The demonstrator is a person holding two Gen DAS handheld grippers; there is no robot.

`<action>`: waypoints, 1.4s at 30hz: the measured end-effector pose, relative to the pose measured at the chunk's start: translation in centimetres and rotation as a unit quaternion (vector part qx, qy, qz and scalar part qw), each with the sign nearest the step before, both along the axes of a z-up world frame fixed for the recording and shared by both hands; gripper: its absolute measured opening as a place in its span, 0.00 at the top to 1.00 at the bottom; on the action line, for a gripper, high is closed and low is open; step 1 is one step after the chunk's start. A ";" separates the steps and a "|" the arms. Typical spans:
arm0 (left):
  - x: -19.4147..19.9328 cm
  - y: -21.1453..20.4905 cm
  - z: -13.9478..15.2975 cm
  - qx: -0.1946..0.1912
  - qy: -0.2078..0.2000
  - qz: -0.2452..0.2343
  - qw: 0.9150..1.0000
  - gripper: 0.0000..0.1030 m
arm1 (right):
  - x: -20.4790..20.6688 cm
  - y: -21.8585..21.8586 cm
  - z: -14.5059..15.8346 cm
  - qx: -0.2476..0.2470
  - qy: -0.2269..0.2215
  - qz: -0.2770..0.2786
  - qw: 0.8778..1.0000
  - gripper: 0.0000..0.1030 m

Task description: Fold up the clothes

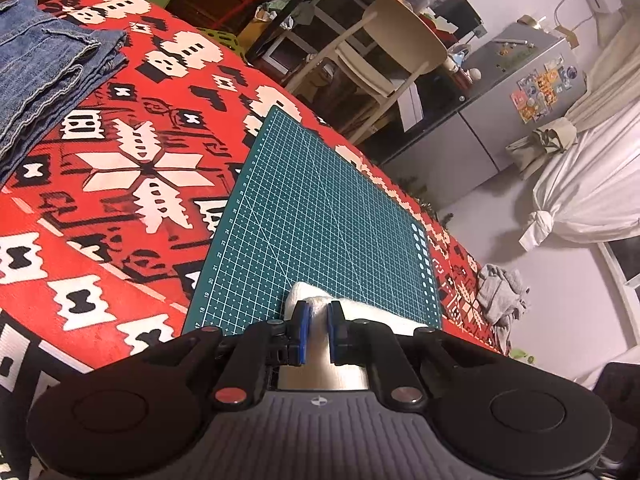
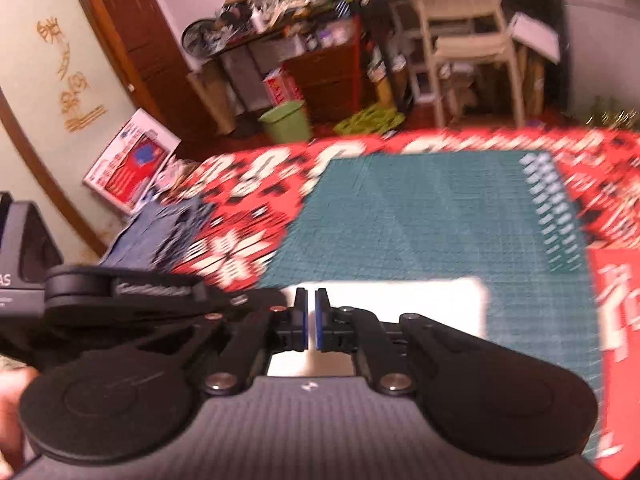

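Terry white cloth [image 1: 316,300] pinched by left hand-held gripper [image 1: 316,322], right hand-held gripper [image 2: 311,312] closed empty.

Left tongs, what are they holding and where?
The left tongs pinch the white cloth at a bunched fold near its left end.

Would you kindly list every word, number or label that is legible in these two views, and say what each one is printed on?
"17" to "31": ruler numbers along the left edge of the green cutting mat.
"AS": white letters, start cut off, on the black device at the left edge of the right wrist view.
Gold characters on the wall: too stylised to read.
Red box, red-and-white box, fridge stickers, lettering on the left gripper: blurred or too small.
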State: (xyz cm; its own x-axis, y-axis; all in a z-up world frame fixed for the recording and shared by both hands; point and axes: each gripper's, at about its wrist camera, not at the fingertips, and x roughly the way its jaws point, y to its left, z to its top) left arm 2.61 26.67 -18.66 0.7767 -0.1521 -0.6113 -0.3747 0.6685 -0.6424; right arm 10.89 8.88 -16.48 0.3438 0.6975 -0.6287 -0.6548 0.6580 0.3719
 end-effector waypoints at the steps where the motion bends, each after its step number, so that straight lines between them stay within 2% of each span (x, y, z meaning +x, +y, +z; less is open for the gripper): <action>1: 0.0 0.0 0.1 0.001 0.000 0.000 1.000 0.91 | 0.0 0.4 -0.3 -0.004 0.001 -0.005 1.000 0.99; 6: -0.2 -0.1 0.4 0.019 0.000 -0.009 1.000 0.91 | 0.4 0.3 -0.9 0.002 -0.006 -0.019 1.000 1.00; 9: -0.2 -0.2 0.3 0.024 0.000 -0.012 1.000 0.89 | 1.0 -0.8 -1.0 -0.013 -0.013 -0.054 0.998 1.00; 14: -0.6 -0.3 0.9 0.031 0.005 -0.007 0.999 0.85 | 1.4 -3.5 -0.5 -0.004 -0.010 -0.094 0.995 0.97; 18: -1.6 -1.3 2.2 0.065 0.013 -0.015 0.998 0.85 | 0.9 -5.8 0.2 -0.006 -0.021 -0.091 0.996 0.97; 22: -3.4 -2.7 3.3 0.081 0.003 -0.028 0.996 0.85 | -0.7 -6.2 0.7 -0.026 -0.039 -0.080 0.996 0.97; 25: -4.7 -4.0 3.7 0.116 0.004 -0.026 0.993 0.85 | -2.0 -6.5 1.2 -0.035 -0.048 -0.078 0.995 0.96; 27: -5.4 -4.5 3.7 0.125 0.001 -0.028 0.992 0.85 | -2.8 -6.8 1.6 -0.036 -0.048 -0.077 0.995 0.96; 30: -6.0 -5.3 3.9 0.122 -0.001 -0.038 0.992 0.86 | -3.9 -6.9 2.1 -0.048 -0.064 -0.065 0.995 0.94; 33: -6.3 -6.1 4.2 0.111 -0.010 -0.051 0.992 0.92 | -4.7 -7.1 2.2 -0.055 -0.067 -0.056 0.995 0.94; 42: -6.2 -8.6 3.7 0.102 -0.002 -0.087 0.991 0.92 | -7.0 -10.1 1.5 -0.056 -0.034 -0.078 0.995 0.94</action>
